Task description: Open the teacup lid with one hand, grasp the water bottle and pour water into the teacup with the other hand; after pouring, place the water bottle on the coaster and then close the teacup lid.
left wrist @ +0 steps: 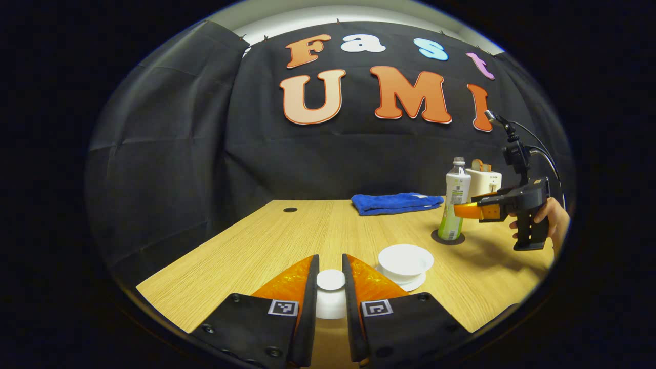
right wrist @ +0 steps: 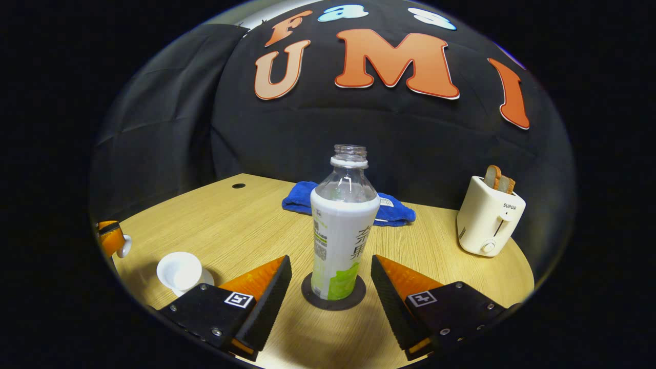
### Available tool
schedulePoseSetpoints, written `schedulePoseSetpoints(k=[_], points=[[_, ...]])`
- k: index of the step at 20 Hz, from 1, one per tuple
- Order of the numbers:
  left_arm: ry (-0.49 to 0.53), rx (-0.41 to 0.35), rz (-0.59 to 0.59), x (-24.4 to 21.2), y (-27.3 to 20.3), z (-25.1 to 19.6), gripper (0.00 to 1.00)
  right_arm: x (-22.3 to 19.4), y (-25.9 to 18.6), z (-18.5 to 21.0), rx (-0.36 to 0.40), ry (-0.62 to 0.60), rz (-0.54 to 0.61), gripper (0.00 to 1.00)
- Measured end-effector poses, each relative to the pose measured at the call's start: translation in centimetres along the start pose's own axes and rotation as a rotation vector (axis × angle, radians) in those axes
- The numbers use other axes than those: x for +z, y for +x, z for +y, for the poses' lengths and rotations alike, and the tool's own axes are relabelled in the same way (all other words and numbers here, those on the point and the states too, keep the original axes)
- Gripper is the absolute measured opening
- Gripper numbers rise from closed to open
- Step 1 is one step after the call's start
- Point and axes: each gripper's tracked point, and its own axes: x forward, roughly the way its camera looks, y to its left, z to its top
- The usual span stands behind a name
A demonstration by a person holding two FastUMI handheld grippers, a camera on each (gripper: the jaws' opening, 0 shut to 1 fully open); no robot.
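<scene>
Bottle on coaster, lid in the pinch, cup open.

Water bottle [right wrist: 342, 225]: uncapped, clear neck, white/green sleeve, upright on dark coaster [right wrist: 334, 297]. Right gripper [right wrist: 330, 279] fingers spread either side, not touching. Left gripper [left wrist: 330, 284] pinches white teacup lid [left wrist: 330, 281]; open teacup [left wrist: 405, 260] nearer bottle. Toaster [right wrist: 488, 218] beyond bottle.

The cream-white plastic toaster [right wrist: 489, 220], near the right edge of the wooden tabletop [right wrist: 215, 225], carries the brand word "SUPOR" in small dark letters on its front, seen in the right gripper view. The clear uncapped water bottle [right wrist: 342, 225] near the tabletop's front edge has large dark characters down its white-and-green wrap, too curved to make out.
</scene>
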Motion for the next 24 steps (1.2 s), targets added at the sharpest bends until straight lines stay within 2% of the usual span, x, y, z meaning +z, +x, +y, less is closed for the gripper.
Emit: schedulePoseSetpoints(k=[2,5,6,7,8,11,13,17,20,21,24], points=[[-0.007,-0.022,-0.014,0.8,0.1,-1.3,0.31,0.1,-1.2,0.0,0.008,-0.009,-0.016,0.94],[-0.025,-0.055,-0.036,1.9,0.8,-3.1,0.28,0.2,-3.0,-0.1,0.018,-0.023,-0.042,0.94],[-0.032,-0.065,-0.041,2.2,1.0,-3.7,0.31,0.3,-3.6,-0.2,0.02,-0.023,-0.05,0.94],[-0.039,-0.075,-0.046,2.5,1.3,-4.3,0.28,0.4,-4.1,-0.3,0.021,-0.022,-0.058,0.94],[-0.041,-0.085,-0.043,2.6,1.6,-5.0,0.31,0.3,-4.6,-0.5,0.02,-0.019,-0.064,0.94],[-0.032,-0.107,-0.053,3.0,2.5,-6.8,0.29,-0.2,-6.2,-1.4,0.014,-0.008,-0.075,0.94],[-0.023,-0.124,-0.05,2.9,3.3,-8.0,0.31,-0.8,-7.3,-2.0,0.005,-0.008,-0.077,0.93],[-0.003,-0.143,-0.036,2.4,4.6,-10.0,0.29,-2.8,-8.7,-2.5,0.003,0.036,-0.064,0.94],[0.008,-0.147,-0.022,1.8,5.8,-11.1,0.31,-3.6,-9.3,-3.3,-0.018,0.028,-0.069,0.94],[0.005,-0.148,-0.011,1.4,6.0,-11.3,0.29,-3.7,-9.3,-3.3,-0.016,0.025,-0.075,0.94],[0.012,-0.141,0.01,0.5,6.8,-11.6,0.31,-4.3,-9.3,-3.1,0.008,0.031,-0.082,0.94]])
